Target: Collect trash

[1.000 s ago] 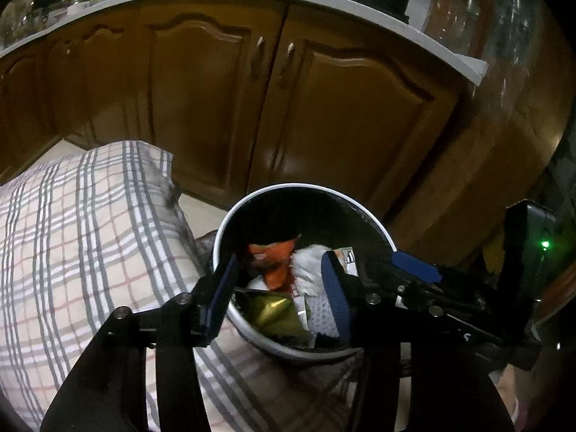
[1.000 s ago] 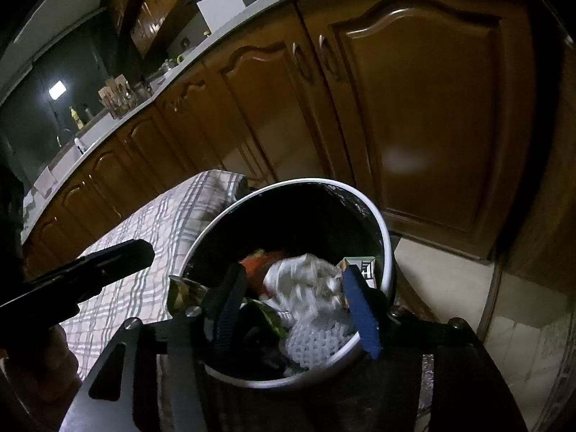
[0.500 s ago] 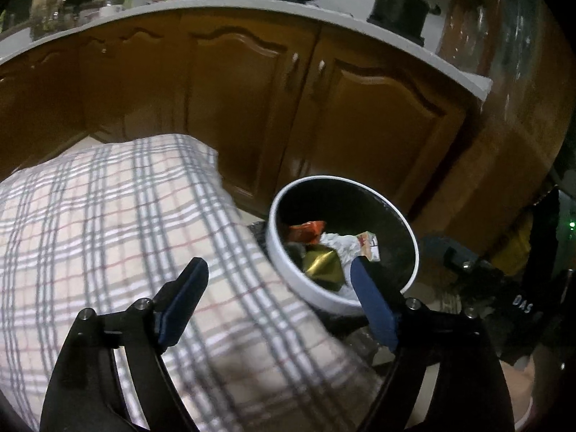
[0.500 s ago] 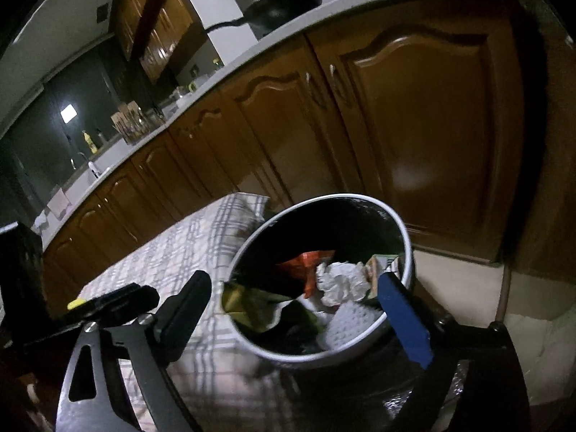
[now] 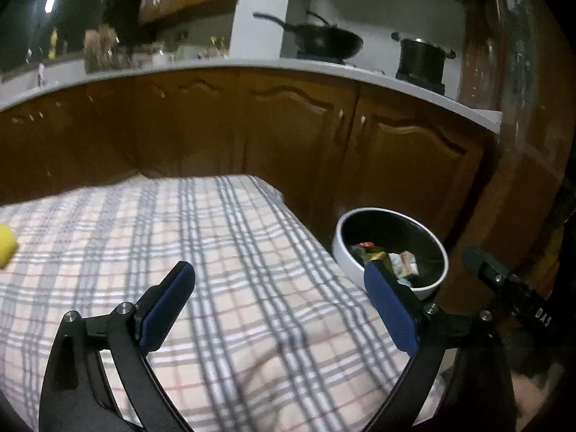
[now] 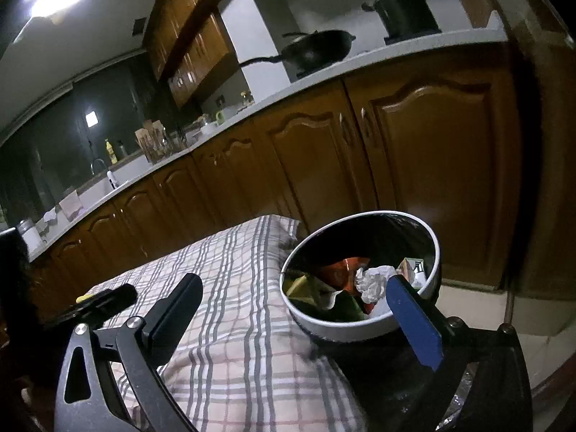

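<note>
While both claws stood spread wide with nothing in them, the left gripper [image 5: 279, 297] hung over the checked tablecloth [image 5: 201, 237]. The white-rimmed trash bin [image 5: 343, 248] sat at two o'clock from it, just past the cloth's edge. From the right gripper [image 6: 293, 318], the bin [image 6: 433, 252] was at one o'clock, holding an orange wrapper [image 6: 343, 270], crumpled paper [image 6: 372, 280] and a small carton [image 6: 412, 268].

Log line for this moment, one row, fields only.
left gripper: open, empty | right gripper: open, empty | trash bin: holds wrappers, crumpled paper | plaid cloth: yellow item at edge
</note>
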The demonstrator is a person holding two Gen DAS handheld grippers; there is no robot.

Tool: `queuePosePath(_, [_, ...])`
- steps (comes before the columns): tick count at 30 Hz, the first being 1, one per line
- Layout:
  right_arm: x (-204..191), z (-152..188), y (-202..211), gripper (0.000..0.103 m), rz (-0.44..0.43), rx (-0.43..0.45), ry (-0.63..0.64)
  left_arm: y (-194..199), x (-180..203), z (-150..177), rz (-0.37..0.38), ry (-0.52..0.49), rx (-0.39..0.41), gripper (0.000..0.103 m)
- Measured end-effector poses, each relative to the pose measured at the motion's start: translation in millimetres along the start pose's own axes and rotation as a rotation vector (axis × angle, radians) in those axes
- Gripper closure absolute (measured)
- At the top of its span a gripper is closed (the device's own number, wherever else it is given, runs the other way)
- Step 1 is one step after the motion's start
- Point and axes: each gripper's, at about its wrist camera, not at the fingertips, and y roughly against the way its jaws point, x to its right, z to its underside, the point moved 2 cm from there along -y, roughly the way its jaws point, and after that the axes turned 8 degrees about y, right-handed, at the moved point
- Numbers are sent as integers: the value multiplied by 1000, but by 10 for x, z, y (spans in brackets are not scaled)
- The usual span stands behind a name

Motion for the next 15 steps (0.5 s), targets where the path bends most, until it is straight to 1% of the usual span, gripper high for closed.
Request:
queuePosePath(2, [-56, -14, 51, 0, 4, 14, 21, 98, -32, -6, -7, -11, 37, 6])
queuePosePath(4, [-128, -90, 152, 0, 21, 49, 57, 236, -45, -25, -26, -27, 93, 5])
queuePosePath(5, [-173, -130, 210, 0, 26, 67, 74, 303, -45, -34, -37, -36, 121, 1])
queuePosePath(6, [-219, -169, 262, 0, 30, 87, 89, 386, -43, -41, -55, -49, 161, 0])
queuePosePath(8, [-299, -210, 374, 0, 34, 139, 117, 461, -45, -34, -94, -70, 200, 0])
queuePosePath(10, [-356, -186, 399, 0, 49, 160, 136, 488, -72, 5, -125, -81, 219, 0])
queuePosePath(13, [-435, -52, 396, 0, 98, 181, 172, 483, -134, 87, -134, -67, 222, 0])
queuePosePath(15, [-466, 67, 388, 0, 108, 198, 194, 477, -176, 142, -144, -59, 224, 0])
